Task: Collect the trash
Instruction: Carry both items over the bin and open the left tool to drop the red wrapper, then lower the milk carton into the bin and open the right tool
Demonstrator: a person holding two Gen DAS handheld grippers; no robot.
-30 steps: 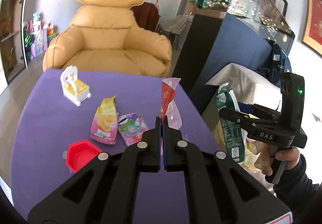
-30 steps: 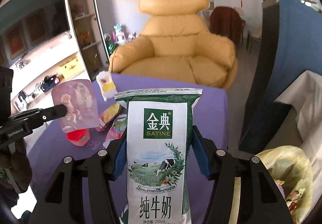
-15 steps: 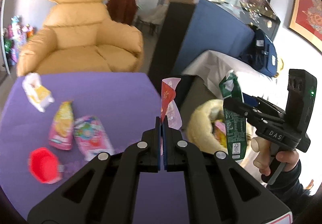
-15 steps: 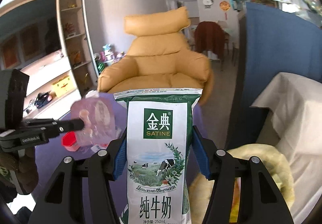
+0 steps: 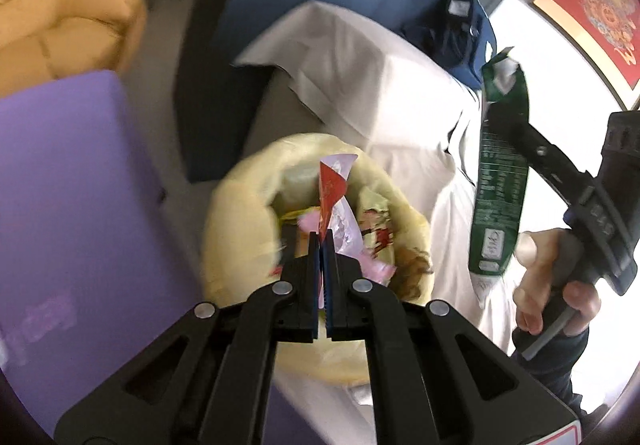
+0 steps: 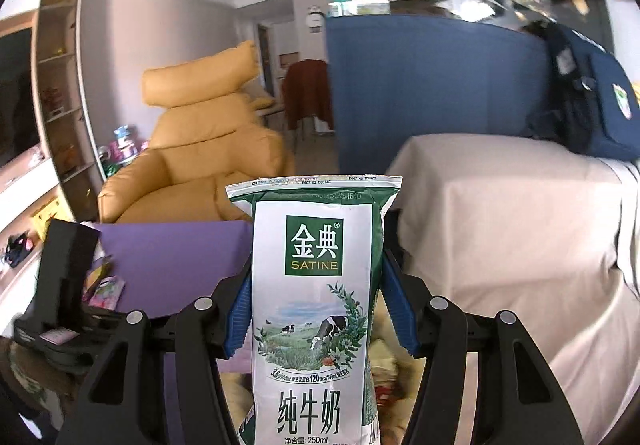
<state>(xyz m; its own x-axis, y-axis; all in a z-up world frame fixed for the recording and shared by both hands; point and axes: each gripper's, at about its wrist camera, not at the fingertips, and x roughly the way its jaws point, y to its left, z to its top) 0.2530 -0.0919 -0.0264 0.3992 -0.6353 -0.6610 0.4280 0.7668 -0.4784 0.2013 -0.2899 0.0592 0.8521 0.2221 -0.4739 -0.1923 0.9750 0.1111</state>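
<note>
My left gripper (image 5: 322,241) is shut on a thin red and pink wrapper (image 5: 333,187), which hangs right over the open mouth of a yellow trash bag (image 5: 240,213) holding several wrappers. My right gripper (image 6: 316,277) is shut on a green and white milk pouch (image 6: 316,285), held upright between the blue pads. In the left wrist view that milk pouch (image 5: 502,181) and the right gripper (image 5: 516,133) hang to the right of the bag, over a white cloth. The yellow bag (image 6: 386,349) shows just below the pouch in the right wrist view.
A purple table (image 5: 68,185) lies left of the bag, with a pink wrapper (image 6: 106,291) on it. A white-draped piece of furniture (image 6: 520,225) stands behind the bag, a dark blue backpack (image 6: 592,97) on it. A yellow armchair (image 6: 188,161) and a blue panel (image 6: 424,85) stand farther back.
Both grippers have swung right, away from the purple table, carrying the wrapper and the milk pouch. The left one now tilts down over the yellow bag's mouth. Neither grip has changed.
</note>
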